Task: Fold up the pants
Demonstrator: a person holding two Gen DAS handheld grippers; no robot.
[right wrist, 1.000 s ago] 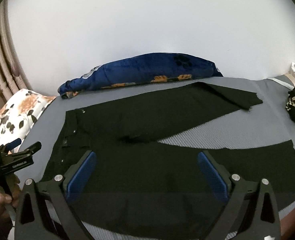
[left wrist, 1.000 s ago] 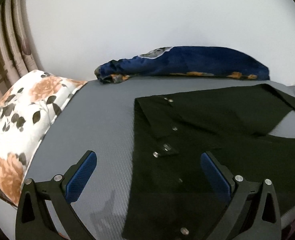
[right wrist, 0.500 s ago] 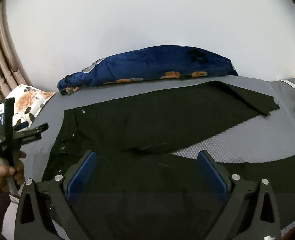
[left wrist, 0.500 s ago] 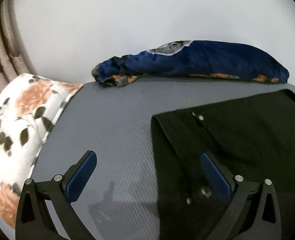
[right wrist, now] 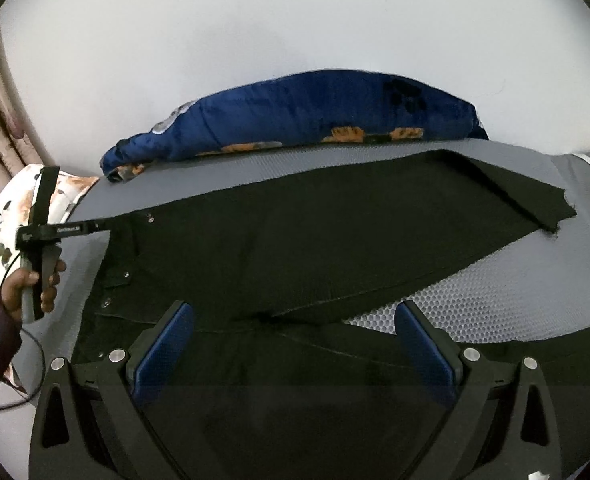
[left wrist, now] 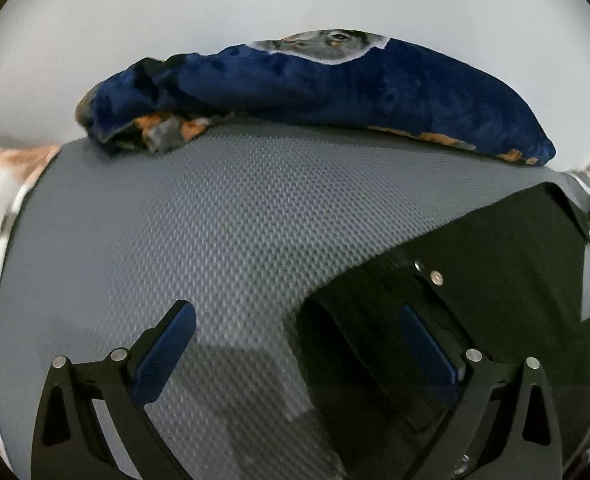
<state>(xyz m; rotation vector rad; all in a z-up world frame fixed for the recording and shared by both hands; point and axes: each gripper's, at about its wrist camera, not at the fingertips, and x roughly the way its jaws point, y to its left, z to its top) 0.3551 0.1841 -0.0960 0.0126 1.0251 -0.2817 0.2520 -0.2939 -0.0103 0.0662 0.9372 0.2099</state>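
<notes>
pants (right wrist: 335, 248): black, spread flat on the grey bed, waistband with its metal snaps to my left, the two legs splayed apart toward my right; the far leg ends in a turned-over hem near the bed's right end.
waistband corner (left wrist: 327, 304): the far corner of the waist lies just ahead of my left gripper, between its two blue pads.
left gripper (left wrist: 295, 352): jaws wide apart, holding nothing, hovering low at the waist edge; in the right wrist view it points at the far waist corner.
right gripper (right wrist: 291, 344): also fully spread and empty, poised over the crotch where the legs part.
step in hand: I judge this the approach before the first fold, nothing yet pinched.
next move: I would close the left on the waist corner and take the far leg with the right, then carry it over onto the near leg.
bed (left wrist: 215, 216): grey, dimpled cover.
blanket (left wrist: 335, 80): blue, bunched along the wall behind, well clear.
pillow (right wrist: 11, 208): floral, at the left end.
</notes>
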